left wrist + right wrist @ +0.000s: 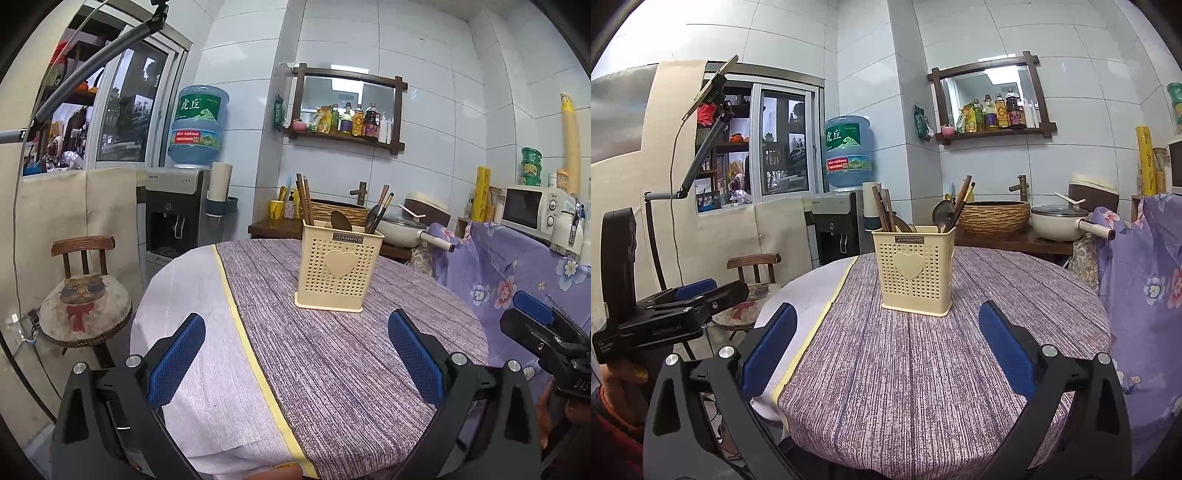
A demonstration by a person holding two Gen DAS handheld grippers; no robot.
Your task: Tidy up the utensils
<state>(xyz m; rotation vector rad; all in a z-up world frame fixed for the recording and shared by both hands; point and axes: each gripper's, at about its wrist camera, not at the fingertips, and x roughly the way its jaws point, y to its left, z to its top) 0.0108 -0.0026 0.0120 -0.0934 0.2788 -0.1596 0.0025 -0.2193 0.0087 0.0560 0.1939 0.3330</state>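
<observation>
Our left gripper [295, 354] sits at the bottom of its frame with its blue pads spread wide and nothing between them. Our right gripper [886, 350] is the same at the bottom of its own frame: jaws apart and holding nothing. Each also shows in the other's view, at the frame edge, off the side of the table.

Ahead of both, in the middle of each frame, the utensil holder [338, 267] stands upright on the striped tablecloth [332, 369], well apart from either tool. It is a cream plastic box with perforated walls, a raised heart on the front and a dark label near the rim. Dark wooden chopsticks [304, 199] rise from its left side; a spoon [340, 220] and more dark-handled utensils [380, 212] lean out on the right.

We see no loose utensils lying on the cloth in either view. We judge, then, that the sorting is either essentially done or not yet begun; the pictures alone do not settle which. If anything is left, it would be rearranging what already stands in the holder.
</observation>
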